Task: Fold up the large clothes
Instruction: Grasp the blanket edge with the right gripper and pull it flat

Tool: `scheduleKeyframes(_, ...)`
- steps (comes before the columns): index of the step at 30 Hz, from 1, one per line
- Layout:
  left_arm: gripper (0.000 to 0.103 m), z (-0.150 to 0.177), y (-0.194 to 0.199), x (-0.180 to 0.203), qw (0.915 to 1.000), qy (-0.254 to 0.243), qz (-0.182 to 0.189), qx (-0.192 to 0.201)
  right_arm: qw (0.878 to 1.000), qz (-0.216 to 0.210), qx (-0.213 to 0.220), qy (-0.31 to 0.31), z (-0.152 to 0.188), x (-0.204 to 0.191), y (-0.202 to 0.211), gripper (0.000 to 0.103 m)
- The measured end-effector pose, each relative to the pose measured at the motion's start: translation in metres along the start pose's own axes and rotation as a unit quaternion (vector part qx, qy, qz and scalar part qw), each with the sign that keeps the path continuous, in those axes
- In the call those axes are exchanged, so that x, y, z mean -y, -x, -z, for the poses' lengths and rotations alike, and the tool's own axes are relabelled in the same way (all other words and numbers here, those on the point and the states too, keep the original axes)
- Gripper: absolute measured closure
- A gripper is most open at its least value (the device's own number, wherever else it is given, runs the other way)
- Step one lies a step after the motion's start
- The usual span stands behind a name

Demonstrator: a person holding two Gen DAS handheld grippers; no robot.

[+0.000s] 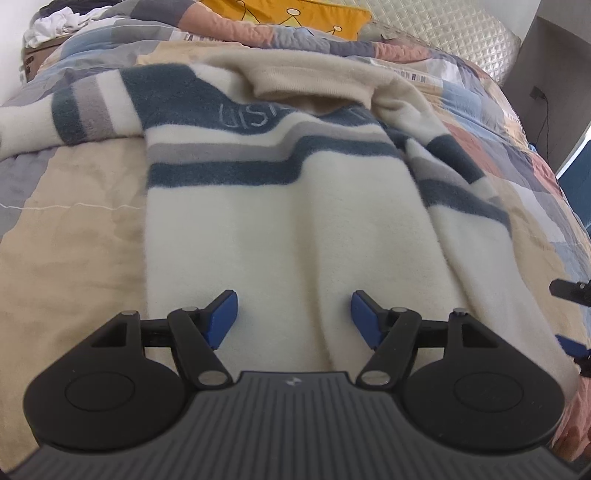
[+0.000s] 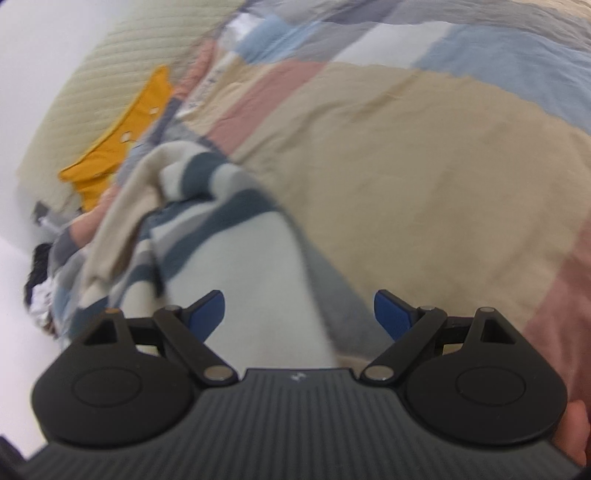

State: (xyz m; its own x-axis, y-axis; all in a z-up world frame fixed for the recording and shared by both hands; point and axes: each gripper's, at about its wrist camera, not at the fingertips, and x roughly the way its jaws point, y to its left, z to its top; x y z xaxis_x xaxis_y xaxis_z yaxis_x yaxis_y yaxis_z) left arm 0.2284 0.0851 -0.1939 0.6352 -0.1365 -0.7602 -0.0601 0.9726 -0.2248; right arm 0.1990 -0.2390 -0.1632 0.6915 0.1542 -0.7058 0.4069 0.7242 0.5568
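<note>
the left gripper (image 1: pixel 292 318) stood with jaws apart over the sweater (image 1: pixel 295 229), nothing between its pads. left of the sweater the patchwork quilt (image 1: pixel 70 236) lay bare. on the far side a yellow pillow (image 1: pixel 295 14) and a heap of clothes (image 1: pixel 62 22) blocked the bed's end. the right gripper (image 2: pixel 299 314), jaws spread, had open beige quilt ahead to its right
</note>
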Motion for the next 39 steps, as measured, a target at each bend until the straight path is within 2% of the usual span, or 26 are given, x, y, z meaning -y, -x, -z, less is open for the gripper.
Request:
scheduleKeyframes(7, 0.03, 0.002, 0.002, -0.001, 0.9999, 0.011, -0.001, 0.003, 0.997, -0.001, -0.054, -0.049, 0.007, 0.016, -0.019, 0.012)
scheduleKeyframes(9, 0.03, 0.003, 0.005, -0.002, 0.9997, 0.016, -0.009, 0.018, 0.996, -0.01, -0.068, -0.057, 0.011, 0.015, -0.022, 0.012)
scheduleKeyframes(14, 0.03, 0.0, 0.016, -0.005, 0.9978, 0.023, -0.029, 0.054, 0.995, -0.021, -0.089, -0.027, 0.021, 0.003, -0.027, 0.012)
scheduleKeyframes(17, 0.03, 0.0, 0.018, -0.009, 0.9974, 0.034, -0.031, 0.055, 0.996, 0.001, -0.087, 0.013, 0.025, -0.006, -0.027, 0.028)
scheduleKeyframes(19, 0.03, 0.001, 0.019, -0.009, 0.9973, 0.034, -0.035, 0.055, 0.996, 0.015, -0.083, 0.039, 0.026, -0.013, -0.026, 0.056)
scheduleKeyframes(20, 0.03, 0.001, 0.019, -0.009, 0.9973, 0.033, -0.037, 0.055, 0.995, 0.025, -0.077, 0.054, 0.027, -0.017, -0.024, 0.061)
scheduleKeyframes(22, 0.03, 0.002, 0.021, -0.009, 0.9972, 0.03, -0.041, 0.056, 0.995, 0.028, -0.066, 0.069, 0.026, -0.02, -0.02, 0.08)
scheduleKeyframes(24, 0.03, 0.002, 0.021, -0.009, 0.9973, 0.029, -0.04, 0.054, 0.996, 0.014, -0.051, 0.074, 0.025, -0.02, -0.012, 0.087)
scheduleKeyframes(29, 0.03, 0.004, 0.026, -0.004, 0.9977, 0.019, -0.038, 0.053, 0.991, 0.016, 0.019, 0.134, 0.02, -0.04, 0.014, 0.088)
scheduleKeyframes(32, 0.03, 0.007, 0.029, 0.0, 0.9977, 0.003, -0.04, 0.054, 0.986, 0.019, 0.046, 0.157, 0.008, -0.049, 0.023, 0.088)
scheduleKeyframes(35, 0.03, 0.006, 0.03, 0.002, 0.9976, -0.001, -0.043, 0.053, 0.98, 0.028, 0.076, 0.18, -0.015, -0.058, 0.032, 0.088)
scheduleKeyframes(39, 0.03, 0.004, 0.029, -0.002, 0.998, 0.013, -0.039, 0.048, 0.975, 0.038, 0.12, 0.184, -0.067, -0.063, 0.047, 0.089)
